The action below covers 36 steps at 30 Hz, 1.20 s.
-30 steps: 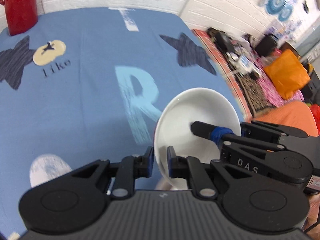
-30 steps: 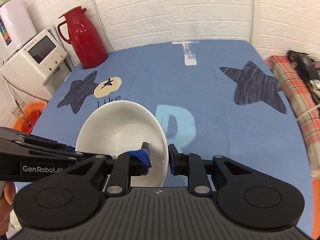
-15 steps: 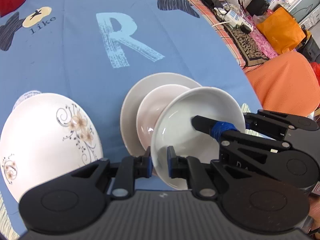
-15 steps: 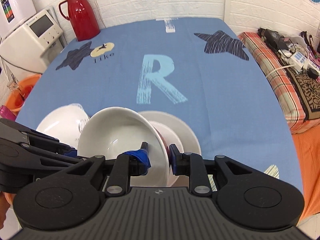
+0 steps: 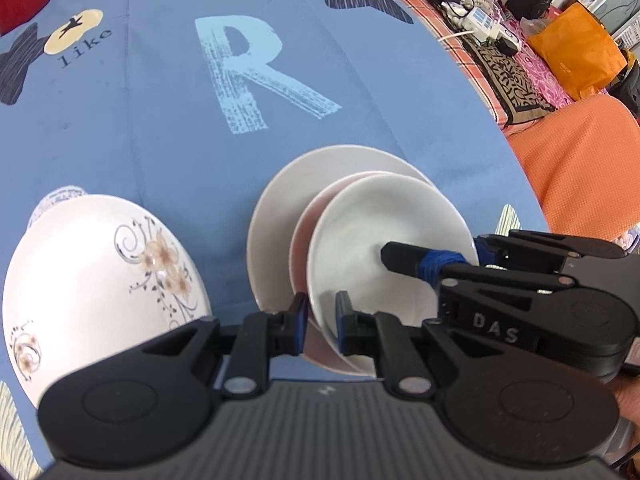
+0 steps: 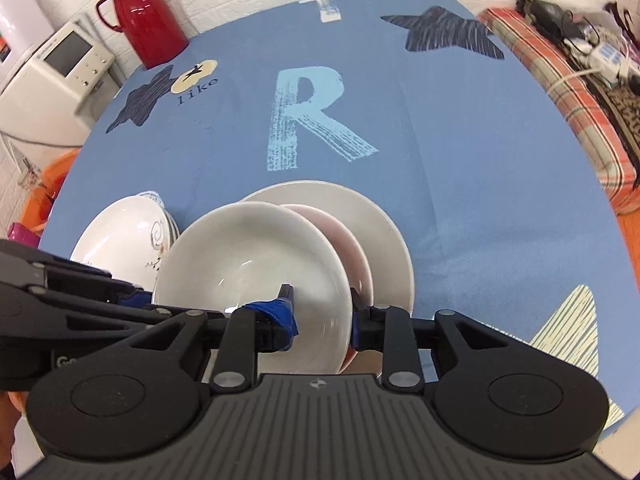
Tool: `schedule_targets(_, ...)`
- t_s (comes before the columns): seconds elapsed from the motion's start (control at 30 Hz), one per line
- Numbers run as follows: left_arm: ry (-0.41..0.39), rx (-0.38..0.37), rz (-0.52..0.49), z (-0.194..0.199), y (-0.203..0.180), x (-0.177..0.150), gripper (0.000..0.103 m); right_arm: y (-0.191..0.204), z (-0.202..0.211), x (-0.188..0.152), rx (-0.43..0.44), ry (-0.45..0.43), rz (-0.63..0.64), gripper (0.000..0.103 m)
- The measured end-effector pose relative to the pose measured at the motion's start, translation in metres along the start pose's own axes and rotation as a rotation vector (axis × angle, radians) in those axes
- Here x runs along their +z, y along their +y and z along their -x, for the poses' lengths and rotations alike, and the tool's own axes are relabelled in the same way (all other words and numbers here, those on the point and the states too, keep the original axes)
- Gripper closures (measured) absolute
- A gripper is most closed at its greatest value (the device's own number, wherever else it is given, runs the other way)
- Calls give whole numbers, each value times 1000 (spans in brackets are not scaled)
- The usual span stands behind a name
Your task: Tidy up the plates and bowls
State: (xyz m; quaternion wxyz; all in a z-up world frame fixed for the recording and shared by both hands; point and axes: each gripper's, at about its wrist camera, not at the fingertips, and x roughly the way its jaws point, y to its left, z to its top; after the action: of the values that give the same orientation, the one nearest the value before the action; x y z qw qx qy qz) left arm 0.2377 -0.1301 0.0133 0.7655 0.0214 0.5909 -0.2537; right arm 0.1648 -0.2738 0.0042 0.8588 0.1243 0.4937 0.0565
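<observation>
Both grippers hold one plain white bowl (image 5: 384, 236) by its rim, just above a pink bowl (image 5: 306, 232) that sits on a large white plate (image 5: 280, 192). My left gripper (image 5: 321, 320) is shut on the bowl's near-left rim. My right gripper (image 6: 322, 312) straddles the opposite rim, jaws wider than half a second ago; its fingers also show in the left wrist view (image 5: 424, 260). The white bowl (image 6: 248, 256), pink bowl (image 6: 344, 240) and plate (image 6: 380, 224) show in the right wrist view.
A floral white bowl (image 5: 92, 280) stands left of the stack on the blue tablecloth (image 5: 160, 120). A red thermos (image 6: 140, 12) and a white appliance (image 6: 52, 68) are at the far left. Bedding and clutter (image 5: 520, 40) lie beyond the right table edge.
The white bowl has come down over the pink bowl and plate. The right gripper's jaws have spread wider around the rim.
</observation>
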Motion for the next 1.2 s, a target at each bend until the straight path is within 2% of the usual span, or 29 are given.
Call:
schedule_targets(0.27, -27, -52, -21, 8, 11, 2, 92, -7, 12, 10, 34, -23, -40, 92)
schedule_targets(0.33, -25, -45, -44, 12, 11, 1, 66, -7, 13, 11, 26, -25, -35, 92)
schedule_targets(0.37, -34, -65, -53, 15, 14, 0, 62, -7, 13, 12, 20, -25, -31, 92)
schedule_targets(0.4, -53, -69, -58, 20, 16, -2, 51, -7, 14, 13, 12, -23, -21, 92)
schedule_targets(0.5, -88, -89, -52, 32, 23, -5, 51, -9, 15, 13, -13, -29, -9, 88)
schedule_targets(0.67, -112, -103, -43, 42, 29, -3, 51, -13, 22, 17, -12, -53, -10, 89)
schedule_targets(0.77, -115, -109, -29, 41, 33, -1, 51, -12, 27, 18, -45, -76, 20, 89)
schedule_targets(0.87, -119, -109, -20, 40, 35, -3, 51, -19, 33, 18, -31, -112, -10, 89)
schedule_targets(0.97, -152, -77, -21, 43, 39, -4, 51, -30, 41, 12, -54, -169, -18, 88)
schedule_targets(1.2, -172, -77, -4, 45, 46, 3, 51, -52, 45, -3, -22, -192, -90, 87)
